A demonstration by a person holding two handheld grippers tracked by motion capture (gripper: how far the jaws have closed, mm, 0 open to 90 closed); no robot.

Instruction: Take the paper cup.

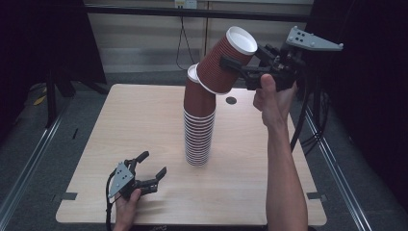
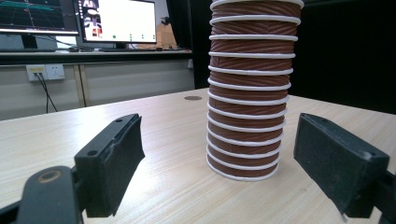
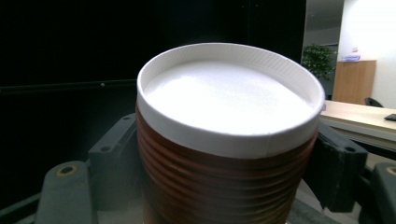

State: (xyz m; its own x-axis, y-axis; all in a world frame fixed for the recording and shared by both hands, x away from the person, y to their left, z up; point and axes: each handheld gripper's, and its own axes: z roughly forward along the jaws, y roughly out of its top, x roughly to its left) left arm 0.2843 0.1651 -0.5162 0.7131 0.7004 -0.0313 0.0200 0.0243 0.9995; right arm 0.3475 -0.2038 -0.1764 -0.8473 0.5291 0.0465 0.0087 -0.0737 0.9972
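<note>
A tall stack of upside-down brown ribbed paper cups [image 1: 198, 132] stands at the middle of the wooden table [image 1: 134, 120]. Its top cup [image 1: 196, 94] leans. Above it my right gripper [image 1: 236, 65] is shut on one more brown cup [image 1: 225, 60], tilted with its white base up and to the right; its rim overlaps the top cup. In the right gripper view that cup [image 3: 229, 140] sits between both jaws of the right gripper [image 3: 224, 163]. My left gripper [image 1: 154, 163] is open, low at the front left. In its own view the left gripper [image 2: 222, 140] points at the stack [image 2: 250, 93], a little short of it.
A small dark round hole [image 1: 231, 100] sits in the tabletop behind the stack. Metal rails [image 1: 29, 159] run along the floor on both sides. Monitors [image 2: 116, 21] and a wall socket [image 2: 45, 72] lie beyond the table's far edge.
</note>
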